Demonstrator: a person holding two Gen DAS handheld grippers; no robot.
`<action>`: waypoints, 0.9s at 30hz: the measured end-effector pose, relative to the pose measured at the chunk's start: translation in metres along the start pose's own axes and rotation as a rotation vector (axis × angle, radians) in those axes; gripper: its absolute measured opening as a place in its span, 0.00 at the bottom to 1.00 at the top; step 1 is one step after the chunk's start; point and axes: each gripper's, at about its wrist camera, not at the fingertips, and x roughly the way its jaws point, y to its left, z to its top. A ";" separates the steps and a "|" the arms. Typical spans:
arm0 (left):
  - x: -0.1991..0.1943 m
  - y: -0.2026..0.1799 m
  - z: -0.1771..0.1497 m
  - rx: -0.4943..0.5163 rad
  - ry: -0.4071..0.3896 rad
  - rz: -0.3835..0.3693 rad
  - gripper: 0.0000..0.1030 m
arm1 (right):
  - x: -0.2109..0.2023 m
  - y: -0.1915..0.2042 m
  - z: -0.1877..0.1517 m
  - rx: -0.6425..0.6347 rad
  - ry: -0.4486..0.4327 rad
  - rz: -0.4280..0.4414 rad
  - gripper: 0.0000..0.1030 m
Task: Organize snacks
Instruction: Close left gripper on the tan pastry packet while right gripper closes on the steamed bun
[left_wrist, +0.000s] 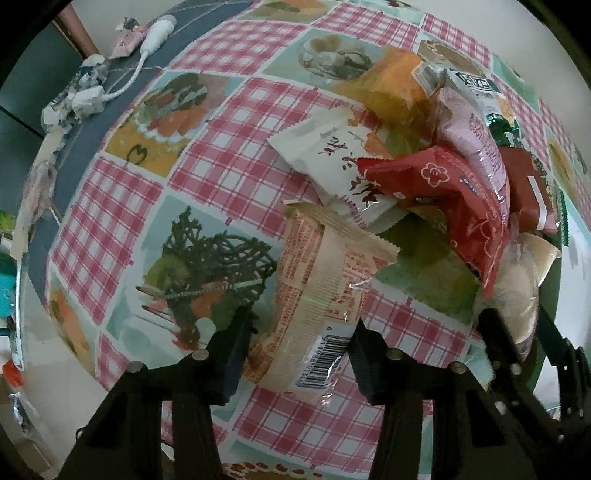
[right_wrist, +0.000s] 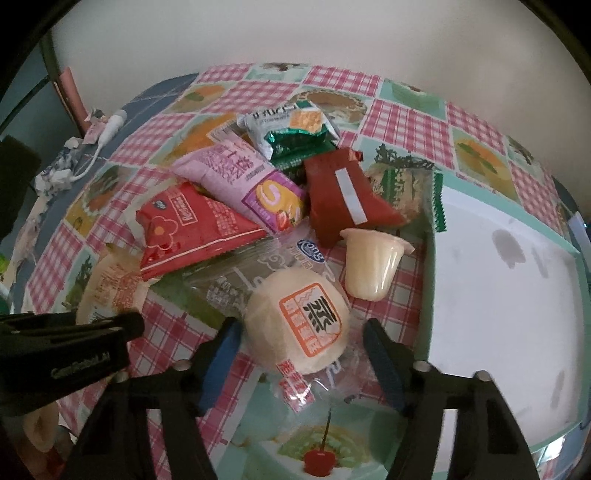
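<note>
A pile of snacks lies on the checked tablecloth. My left gripper is open, its fingers on either side of a beige wrapped snack with a barcode. My right gripper is open around a round pale bun in clear wrap. Behind the bun lie a red packet, a pink packet, a dark red packet, a jelly cup and a white-and-green packet. The left view also shows a white packet and an orange packet.
A white tray with a mint-green rim sits on the table to the right of the pile. A white cable and plug and crumpled paper lie on the blue strip at the table's left edge. A wall stands behind.
</note>
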 end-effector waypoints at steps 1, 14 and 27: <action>-0.001 0.000 0.000 0.002 -0.001 0.000 0.49 | -0.002 -0.001 0.001 0.005 -0.004 0.004 0.61; -0.025 0.013 0.003 -0.048 -0.061 -0.013 0.47 | -0.023 -0.007 0.001 0.028 -0.030 0.048 0.48; -0.046 0.028 0.000 -0.066 -0.112 -0.026 0.46 | -0.057 -0.016 0.007 0.052 -0.097 0.089 0.40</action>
